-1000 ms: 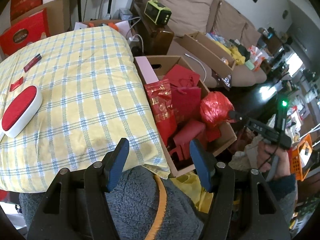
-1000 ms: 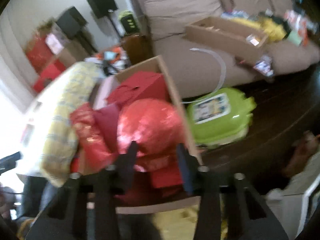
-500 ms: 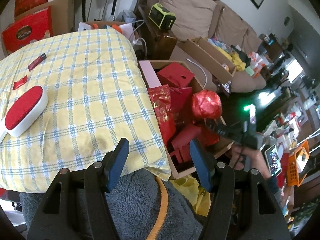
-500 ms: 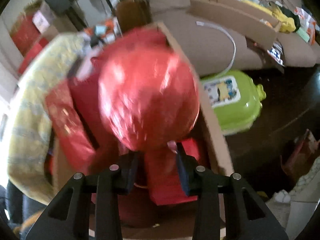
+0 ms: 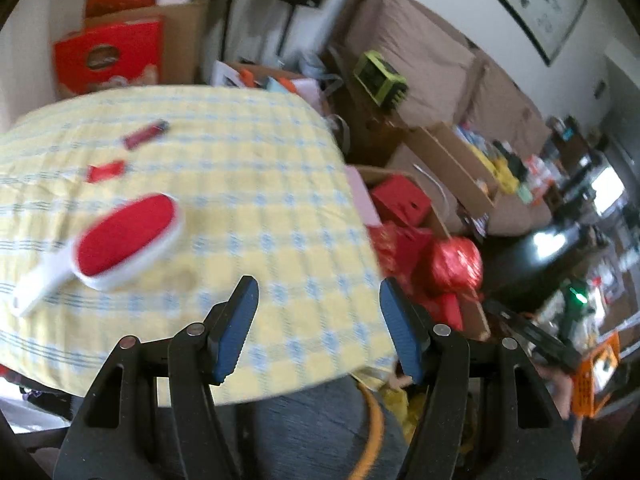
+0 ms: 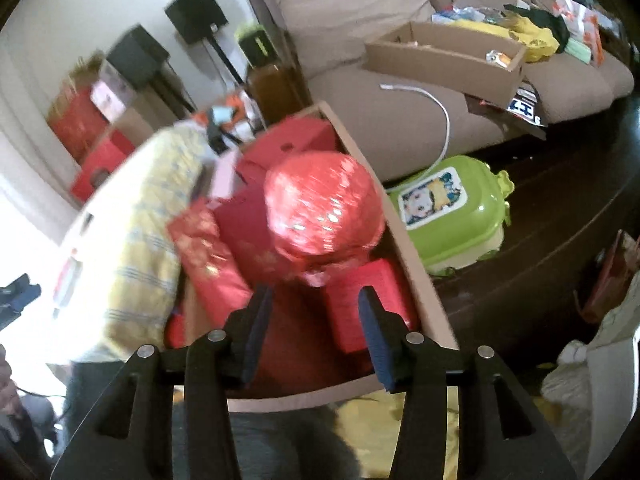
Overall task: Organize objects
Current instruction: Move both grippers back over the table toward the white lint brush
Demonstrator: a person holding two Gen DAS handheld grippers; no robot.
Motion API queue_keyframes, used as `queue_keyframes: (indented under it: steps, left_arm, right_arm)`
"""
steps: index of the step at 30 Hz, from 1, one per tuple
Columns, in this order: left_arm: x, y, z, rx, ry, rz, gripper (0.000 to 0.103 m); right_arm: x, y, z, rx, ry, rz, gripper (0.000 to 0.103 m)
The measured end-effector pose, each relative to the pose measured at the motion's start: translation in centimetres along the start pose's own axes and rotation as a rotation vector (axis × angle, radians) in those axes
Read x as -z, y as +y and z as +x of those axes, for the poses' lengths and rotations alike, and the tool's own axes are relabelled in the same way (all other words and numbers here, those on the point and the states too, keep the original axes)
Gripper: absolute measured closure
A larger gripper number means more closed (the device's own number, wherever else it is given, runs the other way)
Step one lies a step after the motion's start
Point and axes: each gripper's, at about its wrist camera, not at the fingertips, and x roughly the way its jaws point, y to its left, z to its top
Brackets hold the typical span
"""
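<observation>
A: Since the last entry, red foil-wrapped ball (image 6: 324, 204) has left the right gripper (image 6: 312, 300); it now sits on the red packages in the cardboard box (image 6: 416, 264), toward the box's right wall. Left wrist view has swung leftward, more tablecloth in frame.

B: Left to right, left wrist view?

A: Red-and-white lint brush (image 5: 116, 242) near the left edge of the yellow checked tablecloth (image 5: 248, 184). Two small red items (image 5: 105, 171) beyond it, toward the far left part; too blurred to identify. Left gripper (image 5: 316, 312) hangs over the near edge, jaws about half-wide, nothing between them. Box stands just off the cloth's right edge.

B: Right gripper?

A: Jaws opening, narrow-to-medium gap, pads clear of the ball, nothing between them. Green plastic case (image 6: 452, 216) lies on the floor right of the box.
</observation>
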Motion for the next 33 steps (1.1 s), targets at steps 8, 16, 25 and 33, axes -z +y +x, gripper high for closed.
queue_keyframes:
  steps: [8,16,25,33]
  left_arm:
    - [-2.0,7.2,-2.4,-0.177,-0.04,0.001,0.032]
    - [-1.8,17.3,-4.5,-0.214,-0.036,-0.187,0.023]
    - [0.0,17.8,-2.9,-0.179,0.03,0.094,0.022]
    - [1.1,18.4,0.2,-0.193,0.077,0.104,0.022]
  right_arm:
    - [0.5,4.5,-2.7,-0.005,-0.051,-0.043,0.037]
    - [1.9,7.3,-0.7,0.091,-0.003,-0.074,0.028]
    - [2.1,11.4,0.5,0.068,0.007,-0.12,0.025]
    - [2.8,17.9,2.1,0.017,0.027,-0.27,0.021]
